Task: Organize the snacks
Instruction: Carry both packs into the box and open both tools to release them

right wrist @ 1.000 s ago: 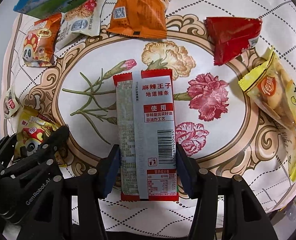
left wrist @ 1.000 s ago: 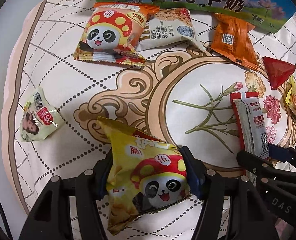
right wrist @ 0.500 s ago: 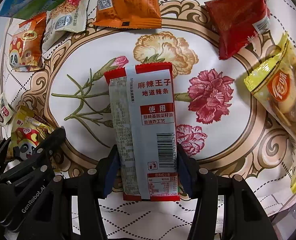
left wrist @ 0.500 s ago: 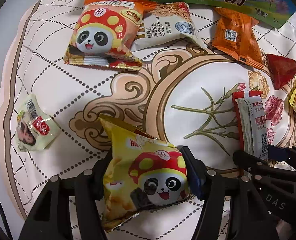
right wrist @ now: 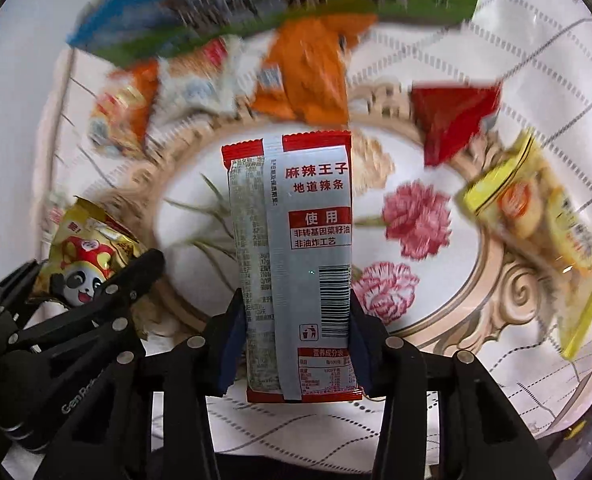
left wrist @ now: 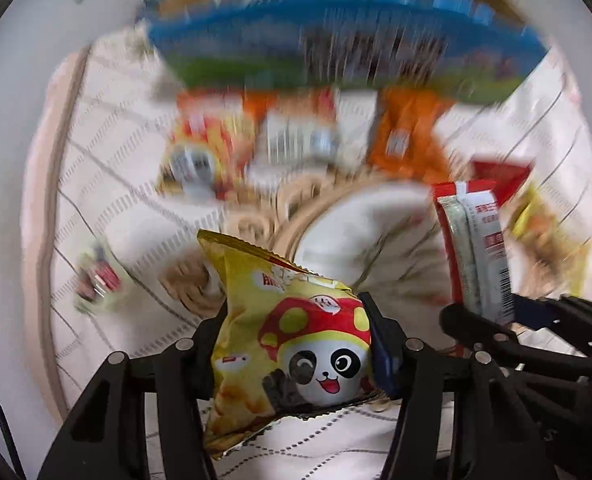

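Observation:
My left gripper [left wrist: 296, 344] is shut on a yellow panda snack bag [left wrist: 292, 344] and holds it above the patterned cloth. It also shows in the right wrist view [right wrist: 84, 264]. My right gripper [right wrist: 296, 340] is shut on a red and silver spicy-strip packet [right wrist: 296, 256], held upright off the cloth; the packet shows at the right of the left wrist view [left wrist: 476, 252]. An open milk carton box [left wrist: 336, 52] with blue and green sides stands at the far edge, blurred.
Blurred on the cloth near the box lie an orange panda bag [right wrist: 124, 108], a white cookie pack [right wrist: 200, 88], an orange packet [right wrist: 308, 76] and a red triangular pack [right wrist: 452, 116]. A yellow biscuit bag [right wrist: 544, 232] lies right. A small wrapped sweet [left wrist: 96, 280] lies left.
Both grippers have lifted and tilted up with their packets still held. The carton box has come further into view and its open top shows. The background is motion-blurred.

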Demonstrator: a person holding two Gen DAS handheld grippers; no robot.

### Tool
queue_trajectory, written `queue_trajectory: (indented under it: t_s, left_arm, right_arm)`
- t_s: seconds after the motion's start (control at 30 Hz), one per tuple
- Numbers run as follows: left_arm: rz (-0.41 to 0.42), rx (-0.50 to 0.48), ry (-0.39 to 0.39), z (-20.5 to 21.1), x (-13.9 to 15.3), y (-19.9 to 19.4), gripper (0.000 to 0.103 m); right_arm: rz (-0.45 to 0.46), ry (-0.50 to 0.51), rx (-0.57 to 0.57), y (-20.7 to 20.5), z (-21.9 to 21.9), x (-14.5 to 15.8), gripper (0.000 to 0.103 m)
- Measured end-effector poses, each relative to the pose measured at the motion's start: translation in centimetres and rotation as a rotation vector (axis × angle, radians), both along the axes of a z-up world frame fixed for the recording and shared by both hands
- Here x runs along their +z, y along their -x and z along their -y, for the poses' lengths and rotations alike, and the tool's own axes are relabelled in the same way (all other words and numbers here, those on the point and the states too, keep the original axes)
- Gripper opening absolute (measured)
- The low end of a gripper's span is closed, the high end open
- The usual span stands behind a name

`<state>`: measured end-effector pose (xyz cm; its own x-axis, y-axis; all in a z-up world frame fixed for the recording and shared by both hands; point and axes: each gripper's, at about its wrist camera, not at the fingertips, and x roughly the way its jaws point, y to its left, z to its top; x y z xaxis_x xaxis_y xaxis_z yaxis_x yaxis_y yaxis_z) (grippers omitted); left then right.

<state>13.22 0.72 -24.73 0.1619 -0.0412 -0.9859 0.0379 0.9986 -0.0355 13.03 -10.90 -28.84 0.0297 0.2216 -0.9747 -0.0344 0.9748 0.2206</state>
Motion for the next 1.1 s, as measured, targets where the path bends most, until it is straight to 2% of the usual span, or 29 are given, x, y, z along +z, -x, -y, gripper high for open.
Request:
queue_trajectory:
  t_s: [0.13,0.2,0.3,0.37,0.47,0.57,0.7,0.83,0.93,0.97,1.0,1.1]
  left_arm:
    - [0.085,0.009,0.099,-0.6,5.8,-4.2,0.054]
    - [0.13,0.006,0.149,-0.7,8.6,-7.4,0.054]
    - [0.168,-0.008,0.191,-0.7,10.9,-12.0,0.054]
    - [0.167,-0.021,0.185,-0.2,11.3,-15.8,0.054]
    - [0.105,-0.016,0.195,-0.1,9.4,-21.1,0.054]
    - [0.019,-0.008,0.19,0.2,6.5,-25.4,0.054]
    - [-0.073,-0.004,0.182,0.3,2.6,-28.4,0.056]
    - [-0.142,-0.008,0.184,0.6,-0.3,-29.6,0.057]
    - [-0.153,-0.014,0.171,0.7,-1.5,-29.7,0.07]
    - [-0.154,-0.016,0.174,0.7,-1.7,-29.7,0.078]
    - [-0.153,-0.015,0.179,0.6,-1.9,-29.5,0.082]
    - [-0.154,-0.01,0.184,0.3,-2.2,-29.1,0.082]
  right_arm:
    - [0.099,-0.067,-0.037,-3.0,1.2,6.3,0.047]
    - [0.153,-0.097,-0.064,-5.9,2.0,9.8,0.047]
    - [0.221,-0.097,-0.107,-10.1,3.6,13.6,0.047]
    - [0.249,-0.072,-0.137,-13.3,4.7,15.1,0.047]
    - [0.242,-0.001,-0.174,-18.2,5.9,14.9,0.047]
    - [0.191,0.055,-0.194,-22.1,6.6,12.6,0.047]
    - [0.131,0.105,-0.196,-25.2,7.4,9.8,0.047]
    - [0.06,0.112,-0.192,-26.0,7.4,7.4,0.049]
    - [0.043,0.133,-0.164,-26.1,6.6,6.8,0.062]
    - [0.044,0.133,-0.153,-26.2,6.3,6.7,0.08]
    - [0.049,0.136,-0.144,-26.1,6.0,6.7,0.095]
    - [0.052,0.131,-0.136,-26.4,5.4,6.8,0.095]
